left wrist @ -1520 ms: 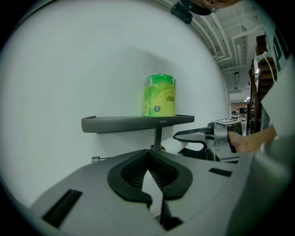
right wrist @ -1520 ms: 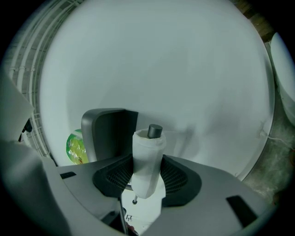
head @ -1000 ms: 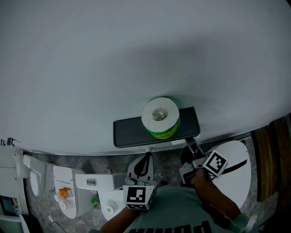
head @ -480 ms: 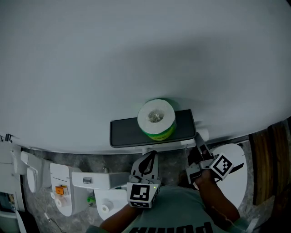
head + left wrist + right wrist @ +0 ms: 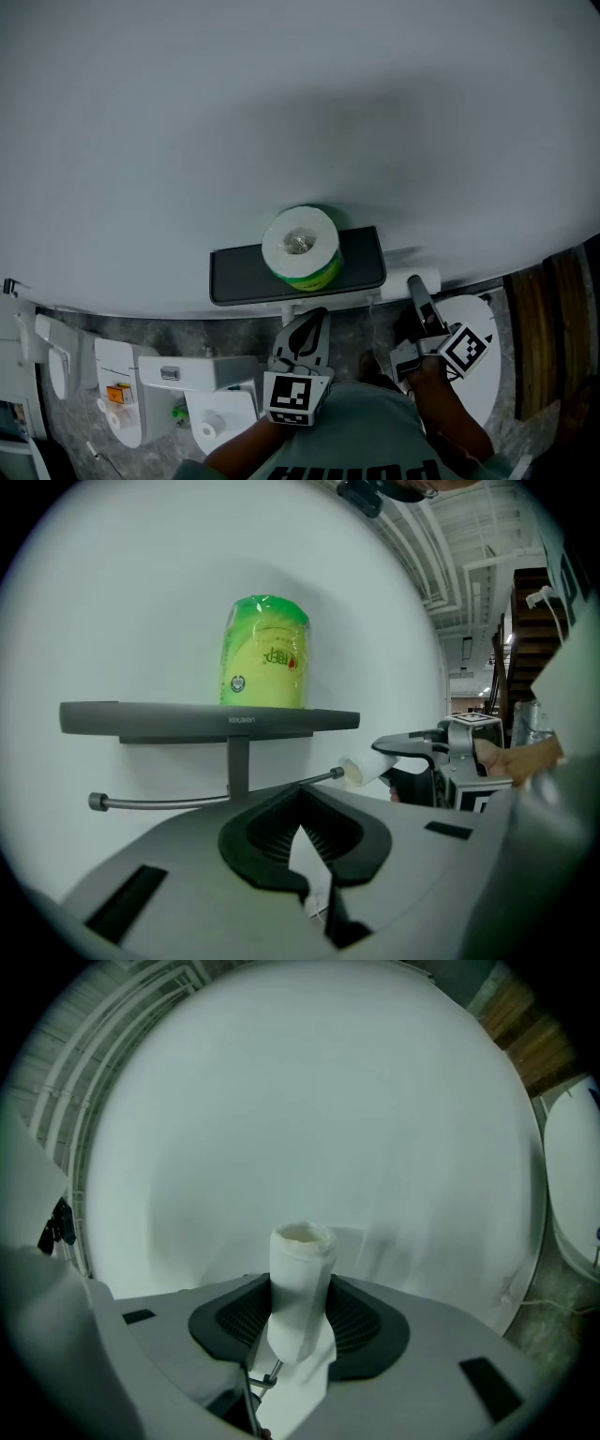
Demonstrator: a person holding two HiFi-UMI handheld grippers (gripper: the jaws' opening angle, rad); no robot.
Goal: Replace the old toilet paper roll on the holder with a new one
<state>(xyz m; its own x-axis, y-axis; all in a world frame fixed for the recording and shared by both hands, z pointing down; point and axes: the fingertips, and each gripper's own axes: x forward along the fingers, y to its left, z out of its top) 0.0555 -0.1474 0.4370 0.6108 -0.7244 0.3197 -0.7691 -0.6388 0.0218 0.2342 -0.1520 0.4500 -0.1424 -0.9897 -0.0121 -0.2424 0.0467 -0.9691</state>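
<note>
The right tool is clenched on the old roll, a slim white tube with only a thin wrap of paper left. The tube stands up between the black ribbed pads and a loose paper tail hangs below them. In the head view the right tool points up at the wall, with the old roll at its tip, just past the right end of the shelf.

From the left gripper view the old roll sits just at the free end of the holder rod. Whether they touch cannot be told. The rod is otherwise bare.

The left tool is closed, its tips meeting with nothing between them. It sits below the shelf near the middle, apart from the right tool.

The new roll, in a green wrapper, stands upright on the dark shelf above the rod. In the left gripper view the new roll is right of the shelf's middle.

A white toilet lies below the right tool.
</note>
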